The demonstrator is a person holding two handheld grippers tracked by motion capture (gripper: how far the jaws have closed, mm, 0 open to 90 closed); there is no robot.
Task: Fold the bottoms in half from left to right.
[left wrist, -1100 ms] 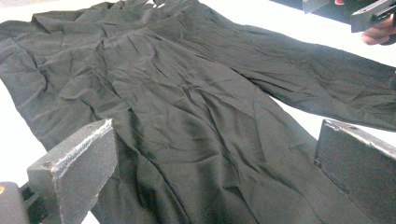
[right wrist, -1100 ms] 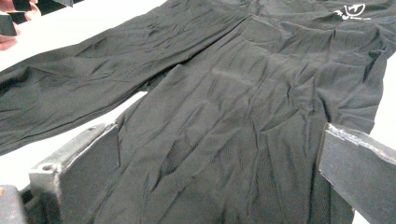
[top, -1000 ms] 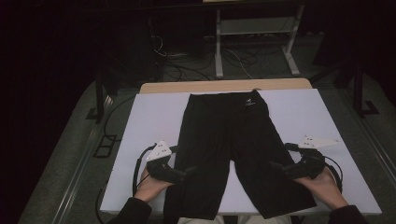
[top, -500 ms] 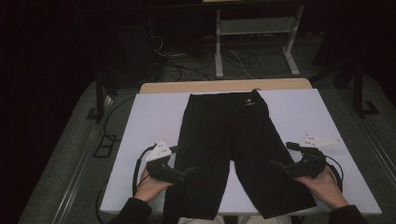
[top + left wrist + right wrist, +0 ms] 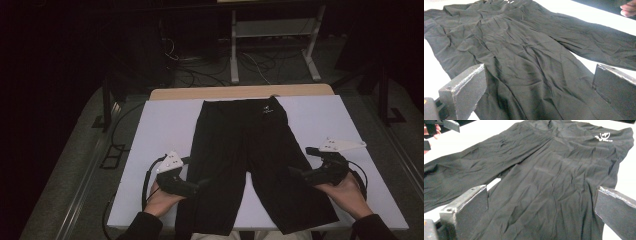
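In the high view, the black shorts (image 5: 250, 165) lay flat on the white table (image 5: 160, 125), waistband at the far edge and both legs running toward you. Your left gripper (image 5: 200, 186) sat at the outer edge of the shorts' left leg, tips at the fabric's border. Your right gripper (image 5: 296, 172) sat at the outer edge of the shorts' right leg, tips likewise at the cloth. A small white logo (image 5: 268, 109) marked the shorts near the waistband; its writing was too small to read there.

In the left gripper view, your left gripper (image 5: 539, 82) had its jaws spread wide, with nothing clamped between them. The shorts (image 5: 529, 62) filled the gap between the jaws, creased, one leg directly beneath the tool and the other leg beyond it.

In the right gripper view, your right gripper (image 5: 541, 205) also stood released, jaws wide apart, clamping nothing. The shorts (image 5: 549, 177) lay beneath and ahead of the jaws. The white logo (image 5: 603, 137) sat on the shorts near the waistband, far from the jaws; a stylised mark with a short line of text beneath it, illegible.
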